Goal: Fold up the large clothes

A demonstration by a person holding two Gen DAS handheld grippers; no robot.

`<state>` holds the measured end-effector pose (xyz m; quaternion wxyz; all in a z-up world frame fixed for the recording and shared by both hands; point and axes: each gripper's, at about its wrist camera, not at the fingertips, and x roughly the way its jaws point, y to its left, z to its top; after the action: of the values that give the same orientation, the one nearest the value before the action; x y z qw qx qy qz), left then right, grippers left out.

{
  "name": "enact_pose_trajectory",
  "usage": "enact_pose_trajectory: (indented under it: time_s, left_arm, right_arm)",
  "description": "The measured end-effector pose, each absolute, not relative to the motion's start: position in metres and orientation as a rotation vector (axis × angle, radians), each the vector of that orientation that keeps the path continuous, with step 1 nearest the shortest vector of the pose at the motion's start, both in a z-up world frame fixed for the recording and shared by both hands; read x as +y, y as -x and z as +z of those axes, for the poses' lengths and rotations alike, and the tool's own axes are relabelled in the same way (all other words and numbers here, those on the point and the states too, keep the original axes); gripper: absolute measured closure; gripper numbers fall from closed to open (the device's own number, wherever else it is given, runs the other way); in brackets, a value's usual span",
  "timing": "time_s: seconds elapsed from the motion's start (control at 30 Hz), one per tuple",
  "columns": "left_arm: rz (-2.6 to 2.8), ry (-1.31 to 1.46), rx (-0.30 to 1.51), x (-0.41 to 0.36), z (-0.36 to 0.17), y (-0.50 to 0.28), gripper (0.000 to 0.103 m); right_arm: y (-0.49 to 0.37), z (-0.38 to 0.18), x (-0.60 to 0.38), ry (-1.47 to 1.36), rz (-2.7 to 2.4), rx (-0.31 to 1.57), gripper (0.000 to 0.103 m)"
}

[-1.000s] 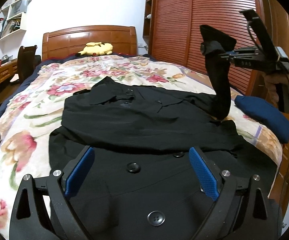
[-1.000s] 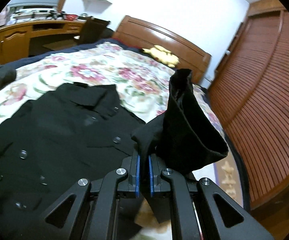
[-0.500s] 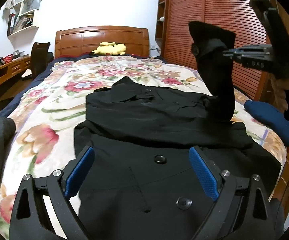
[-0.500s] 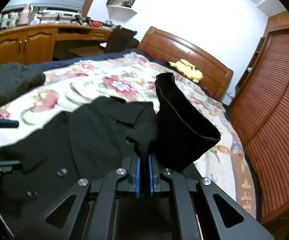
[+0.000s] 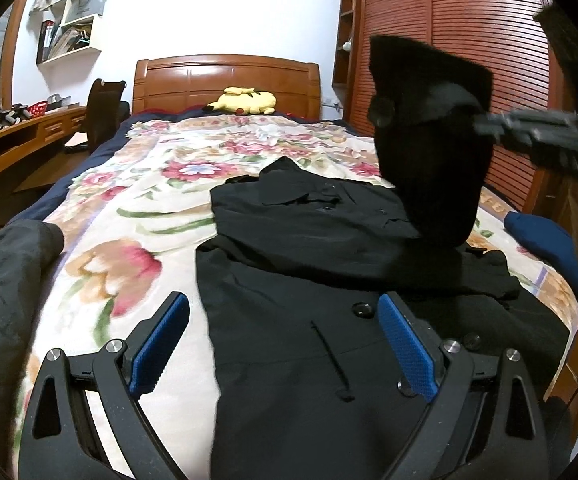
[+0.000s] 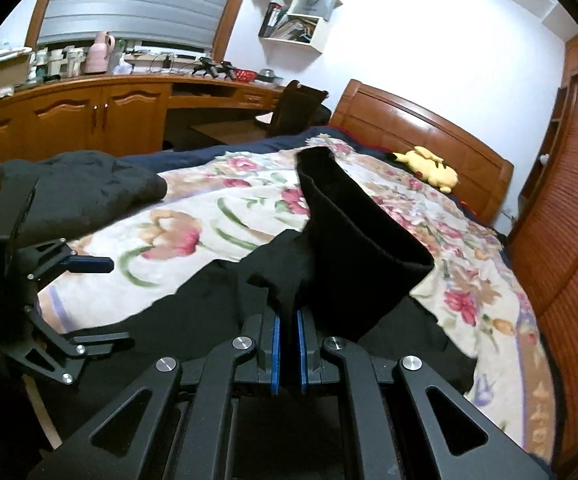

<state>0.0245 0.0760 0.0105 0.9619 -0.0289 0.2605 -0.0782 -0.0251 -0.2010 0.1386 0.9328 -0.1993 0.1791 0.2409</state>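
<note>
From the left wrist camera, the left gripper (image 5: 283, 346) hangs above the near part of a black coat (image 5: 329, 280) spread on the floral bedspread (image 5: 137, 220), its blue-padded fingers (image 5: 157, 344) spread wide with nothing between them. The coat's sleeve (image 5: 433, 168) stands lifted off the bed at the right, pinched by the right gripper (image 5: 489, 124) — blurred here. A dark grey garment (image 5: 5, 280) lies at the left edge, a navy bundle (image 5: 545, 244) at the right. From the right wrist camera, the right gripper (image 6: 288, 354) is clamped on the sleeve (image 6: 353, 248), whose cuff rises above the fingers; the left gripper (image 6: 93, 300) shows at the left, spread apart.
</note>
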Motion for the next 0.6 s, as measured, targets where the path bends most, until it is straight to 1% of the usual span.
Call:
enact_pose_trajectory:
  time_s: [0.27, 0.5, 0.6]
  left_arm:
    - [-0.124, 0.065, 0.535, 0.095, 0.006, -0.022, 0.007]
    - [-0.120, 0.087, 0.532, 0.100, 0.006, -0.022, 0.007]
    - [-0.133, 0.090, 0.529, 0.096, 0.006, -0.023, 0.007]
  right_arm:
    - [0.030, 0.086, -0.211, 0.371, 0.541, 0.493, 0.096]
    - [0.030, 0.061, -0.219, 0.304, 0.561, 0.581, 0.096]
    - [0.034, 0.064, -0.217, 0.317, 0.555, 0.600, 0.077]
